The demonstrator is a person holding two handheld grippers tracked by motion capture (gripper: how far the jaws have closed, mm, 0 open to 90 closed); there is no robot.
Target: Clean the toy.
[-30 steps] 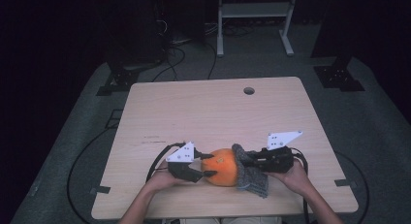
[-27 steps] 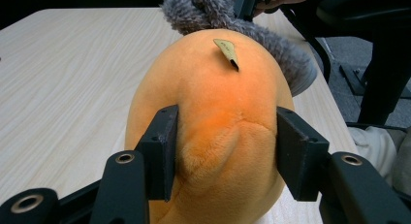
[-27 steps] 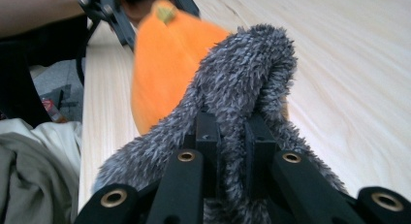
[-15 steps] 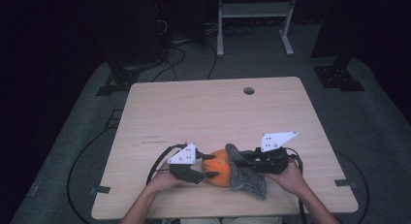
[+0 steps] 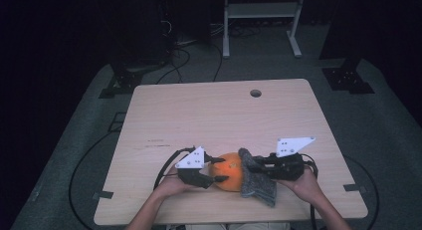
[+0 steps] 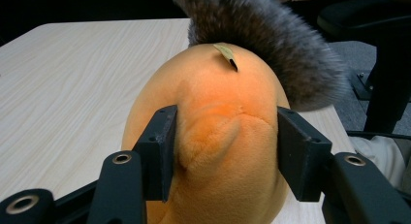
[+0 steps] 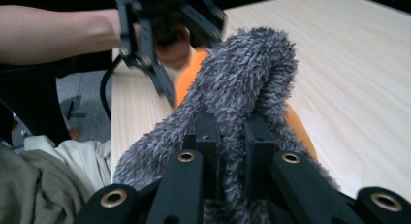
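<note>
While we look down from the high view, the orange plush toy (image 5: 230, 171) sits near the front edge of the light wooden table (image 5: 219, 115), right between our two hands. Our left gripper (image 5: 215, 170) comes at it from the left, and our right gripper (image 5: 259, 165) from the right, with the grey fuzzy cloth (image 5: 258, 182) draped against the toy's right side and trailing toward the table's front edge.

From the left gripper view, we've got the jaws partway closed with a pad on each side of the plush toy (image 6: 218, 136). The black pads press into the soft orange fabric on both sides, so that's a proper squeeze on the toy. There's a small tan tag (image 6: 227, 55) poking up from the top of it, and the grey cloth (image 6: 271, 35) shows behind it, laid over the far end.

Over in the right gripper view, our jaws are pinched nearly all the way together on a fold of the fuzzy cloth (image 7: 242, 88), which bunches up and arcs over the jaws. A bit of orange plush (image 7: 298, 129) peeks out beside the cloth, and the left gripper (image 7: 160, 83) is visible beyond, a bit blurry.

A round hole (image 5: 256, 93) sits near the table's far edge.
</note>
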